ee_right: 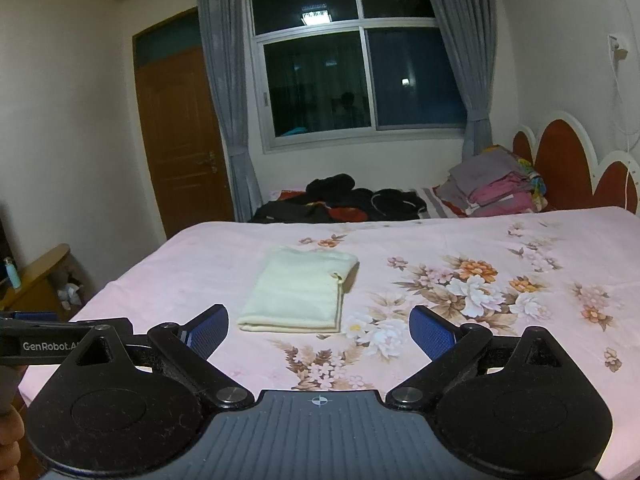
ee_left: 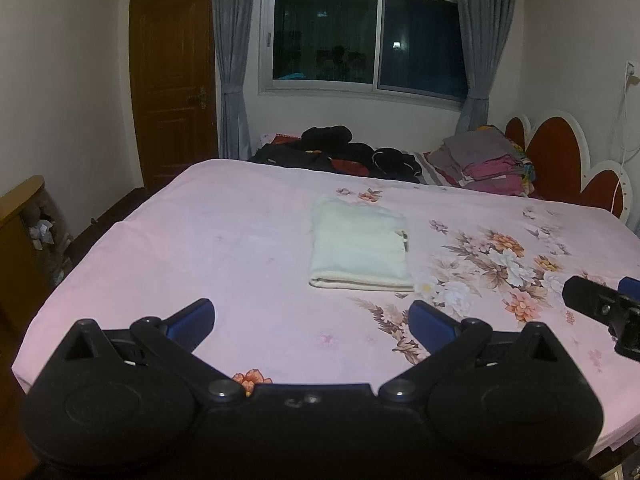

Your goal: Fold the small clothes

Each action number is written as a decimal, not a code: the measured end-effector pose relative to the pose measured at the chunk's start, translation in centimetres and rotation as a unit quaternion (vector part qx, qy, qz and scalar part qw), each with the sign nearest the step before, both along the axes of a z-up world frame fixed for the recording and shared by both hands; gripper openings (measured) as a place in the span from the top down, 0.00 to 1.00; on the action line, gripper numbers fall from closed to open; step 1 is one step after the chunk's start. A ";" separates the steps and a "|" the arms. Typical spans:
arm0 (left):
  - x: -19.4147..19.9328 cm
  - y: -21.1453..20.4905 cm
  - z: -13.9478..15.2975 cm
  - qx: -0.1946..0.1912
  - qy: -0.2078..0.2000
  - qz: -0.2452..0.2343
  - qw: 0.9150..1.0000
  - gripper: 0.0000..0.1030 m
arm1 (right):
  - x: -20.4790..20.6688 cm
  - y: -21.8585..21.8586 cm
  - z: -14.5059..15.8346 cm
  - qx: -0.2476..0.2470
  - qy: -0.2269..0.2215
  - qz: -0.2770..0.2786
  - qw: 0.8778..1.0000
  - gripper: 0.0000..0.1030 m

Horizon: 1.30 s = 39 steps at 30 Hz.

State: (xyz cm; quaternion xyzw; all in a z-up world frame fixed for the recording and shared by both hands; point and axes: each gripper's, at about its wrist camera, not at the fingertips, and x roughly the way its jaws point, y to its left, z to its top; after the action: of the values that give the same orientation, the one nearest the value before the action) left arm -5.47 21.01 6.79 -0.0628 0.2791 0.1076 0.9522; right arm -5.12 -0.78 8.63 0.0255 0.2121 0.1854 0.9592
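A cream-white folded garment (ee_left: 360,246) lies flat in a neat rectangle on the pink floral bed sheet (ee_left: 200,240). It also shows in the right wrist view (ee_right: 298,294). My left gripper (ee_left: 311,318) is open and empty, held above the near edge of the bed, short of the garment. My right gripper (ee_right: 320,330) is open and empty, also near the bed's front edge, just right of the garment's near end. The right gripper's tip shows at the right edge of the left wrist view (ee_left: 600,304).
Dark clothes (ee_left: 336,152) lie heaped at the far side of the bed. A stack of folded grey and pink clothes (ee_left: 484,164) sits by the red headboard (ee_left: 560,160). A wooden cabinet (ee_left: 20,240) stands left of the bed; a door (ee_left: 172,80) is behind.
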 end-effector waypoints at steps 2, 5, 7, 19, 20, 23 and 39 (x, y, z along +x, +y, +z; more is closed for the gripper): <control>0.1 0.0 0.0 -0.001 0.001 0.000 1.000 0.00 | 0.0 0.0 0.0 0.001 -0.002 -0.001 1.000 0.07; 0.1 0.0 -0.1 0.000 0.001 0.000 1.000 0.00 | 0.0 0.0 -0.1 0.002 -0.002 -0.002 1.000 0.07; 0.0 0.0 -0.1 0.000 0.001 -0.001 1.000 0.00 | 0.0 0.0 -0.2 0.002 -0.002 -0.002 1.000 0.07; 0.1 0.0 -0.2 0.002 0.002 0.000 1.000 0.00 | 0.1 0.2 -0.4 0.002 -0.001 0.000 1.000 0.07; 0.1 0.0 -0.2 0.002 0.002 0.001 1.000 0.00 | 0.1 0.3 -0.5 0.002 0.000 0.000 1.000 0.07; 0.2 0.1 -0.2 0.002 0.002 0.001 1.000 0.00 | 0.1 0.2 -0.4 0.002 -0.001 0.001 1.000 0.07; 0.5 0.4 -0.2 0.003 0.008 -0.004 1.000 0.00 | 0.4 0.6 -1.2 0.004 0.006 0.000 1.000 0.07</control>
State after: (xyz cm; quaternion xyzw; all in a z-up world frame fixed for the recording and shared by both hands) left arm -4.95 21.44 6.58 -0.0584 0.2864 0.1053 0.9505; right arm -4.68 -0.19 7.44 0.0310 0.2172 0.1857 0.9578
